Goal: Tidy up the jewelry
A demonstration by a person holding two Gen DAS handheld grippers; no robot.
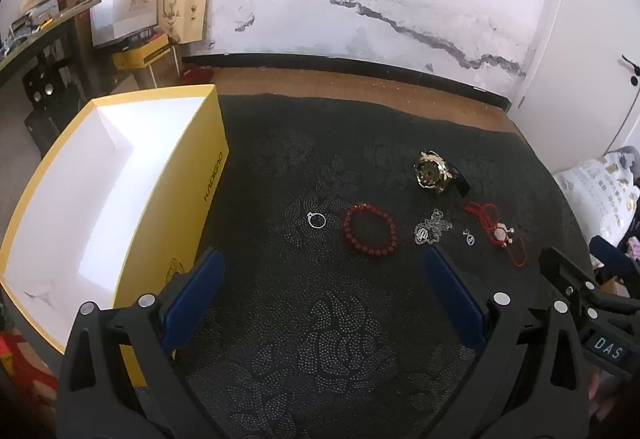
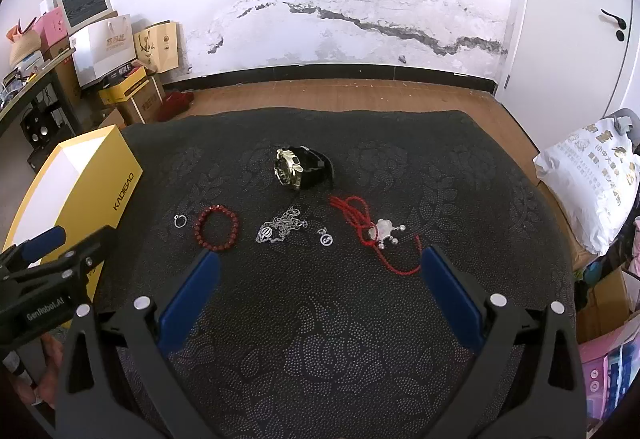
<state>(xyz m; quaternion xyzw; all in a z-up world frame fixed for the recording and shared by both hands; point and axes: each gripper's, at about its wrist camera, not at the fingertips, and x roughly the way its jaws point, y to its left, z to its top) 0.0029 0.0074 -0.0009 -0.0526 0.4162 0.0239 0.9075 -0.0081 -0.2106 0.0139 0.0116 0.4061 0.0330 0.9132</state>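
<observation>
Because both the left hand-held gripper (image 1: 324, 267) and right hand-held gripper (image 2: 320, 267) hover released, thin pieces like the ring (image 1: 316, 220) and silver chain (image 2: 282, 229) could slip or snag on the patterned cloth (image 2: 320, 319).

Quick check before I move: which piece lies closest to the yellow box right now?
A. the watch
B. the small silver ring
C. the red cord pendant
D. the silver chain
B. The small silver ring lies at the left end of the row on the dark cloth, nearest the yellow box, with the red bead bracelet just beyond it.
</observation>
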